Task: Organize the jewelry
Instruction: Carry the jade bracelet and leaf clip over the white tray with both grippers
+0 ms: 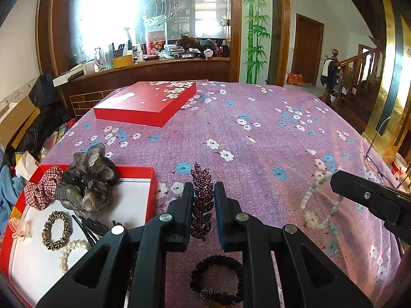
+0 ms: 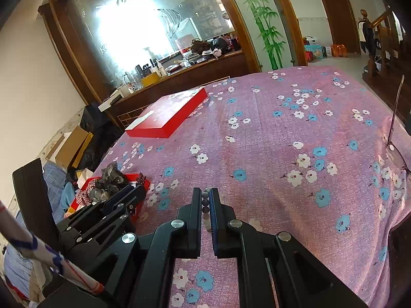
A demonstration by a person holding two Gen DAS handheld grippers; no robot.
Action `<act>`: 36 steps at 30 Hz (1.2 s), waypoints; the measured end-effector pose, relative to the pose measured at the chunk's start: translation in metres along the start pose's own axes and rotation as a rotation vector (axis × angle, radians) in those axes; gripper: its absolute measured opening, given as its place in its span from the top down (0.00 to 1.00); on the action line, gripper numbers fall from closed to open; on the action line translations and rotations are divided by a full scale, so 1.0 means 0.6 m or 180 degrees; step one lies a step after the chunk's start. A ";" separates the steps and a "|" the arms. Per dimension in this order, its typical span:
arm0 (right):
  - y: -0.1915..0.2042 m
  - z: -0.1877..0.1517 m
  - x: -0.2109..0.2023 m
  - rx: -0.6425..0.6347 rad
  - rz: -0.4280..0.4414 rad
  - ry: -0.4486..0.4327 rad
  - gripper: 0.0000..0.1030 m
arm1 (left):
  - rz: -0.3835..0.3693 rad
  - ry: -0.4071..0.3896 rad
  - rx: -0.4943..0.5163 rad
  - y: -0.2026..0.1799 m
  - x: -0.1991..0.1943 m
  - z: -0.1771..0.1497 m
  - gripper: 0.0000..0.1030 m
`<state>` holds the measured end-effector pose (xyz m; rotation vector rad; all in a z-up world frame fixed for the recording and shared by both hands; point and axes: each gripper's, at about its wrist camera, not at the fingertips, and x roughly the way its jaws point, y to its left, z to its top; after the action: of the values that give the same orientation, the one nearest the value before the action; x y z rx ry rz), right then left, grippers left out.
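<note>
Purple rhinestones cover the leaf-shaped hair clip (image 1: 203, 200), which is clamped between the nearly closed pads of the left gripper (image 1: 203, 192), just beside the right wall of the red tray (image 1: 151, 192). The clip is judged light, stiff and somewhat fragile, its stones liable to shed; it is best taken across the narrow middle, as it is now. The pale bead bracelet (image 1: 319, 200), further right of the tray, is pinched by the fully closed right gripper (image 2: 205, 201); several beads are seen between the pads. It is judged light, smooth, apt to roll and slip, and limp on its cord. A black scrunchie (image 1: 218, 279) is left on the cloth near the tray's front right corner, under the left gripper; it is judged soft and easily gathered. Inside the tray are held a grey fabric flower (image 1: 87, 179), a checked scrunchie (image 1: 43, 190), a leopard scrunchie (image 1: 55, 229), a pearl strand (image 1: 68, 252) and a pink clip (image 1: 19, 228). The surface is a pink floral tablecloth (image 1: 257, 138), soft and likely to wrinkle. Beyond the tray lies the red lid (image 1: 146, 102); behind that, a cluttered wooden counter (image 1: 154, 69) and mirror are seen.
</note>
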<state>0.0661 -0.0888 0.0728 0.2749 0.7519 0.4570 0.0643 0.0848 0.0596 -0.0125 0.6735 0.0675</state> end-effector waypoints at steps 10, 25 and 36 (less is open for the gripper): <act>0.007 0.002 -0.010 -0.0043 -0.0004 -0.0074 0.94 | 0.0046 -0.0101 0.0086 -0.016 -0.008 -0.003 0.85; 0.033 -0.009 -0.019 -0.0254 0.0068 -0.0130 0.94 | 0.0379 -0.0346 -0.0101 0.028 -0.142 -0.027 0.85; 0.114 -0.047 -0.040 -0.0383 0.0302 -0.0056 0.94 | 0.0594 -0.0437 -0.0332 0.112 -0.203 -0.069 0.85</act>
<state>0.0101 -0.0392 0.0942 0.2024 0.6934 0.5868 -0.0611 0.1433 0.1038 -0.0451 0.5320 0.2807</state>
